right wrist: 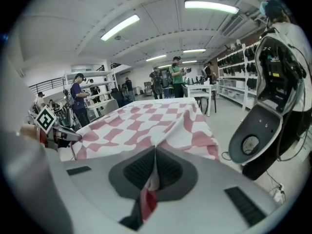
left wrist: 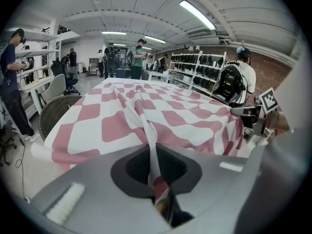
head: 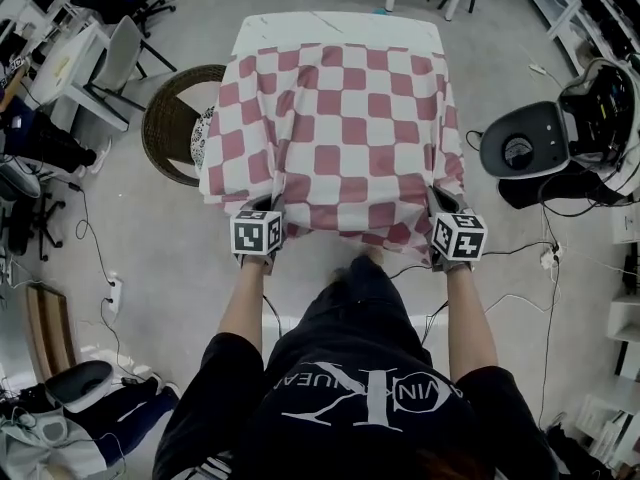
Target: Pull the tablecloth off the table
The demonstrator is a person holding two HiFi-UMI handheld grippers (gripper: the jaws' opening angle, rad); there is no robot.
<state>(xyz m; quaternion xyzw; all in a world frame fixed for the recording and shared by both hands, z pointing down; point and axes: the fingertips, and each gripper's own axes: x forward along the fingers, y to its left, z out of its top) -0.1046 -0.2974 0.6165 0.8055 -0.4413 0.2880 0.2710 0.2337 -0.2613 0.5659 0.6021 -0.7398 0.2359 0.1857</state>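
A red-and-white checked tablecloth point(head: 340, 128) covers most of a white table point(head: 340, 26), whose far strip lies bare. The cloth's near edge hangs bunched toward me. My left gripper point(head: 261, 214) is shut on the near left corner, and in the left gripper view a twisted fold of the tablecloth point(left wrist: 141, 111) runs into the left gripper point(left wrist: 155, 179). My right gripper point(head: 446, 212) is shut on the near right corner. In the right gripper view a pinched pleat of the tablecloth point(right wrist: 161, 126) enters the right gripper point(right wrist: 152, 179).
A round wicker chair point(head: 175, 123) stands against the table's left side, with a white chair point(head: 120, 53) beyond it. A white-and-black machine point(head: 530, 148) sits to the right. Cables and a power strip point(head: 113, 293) lie on the floor. Several people stand far behind the table.
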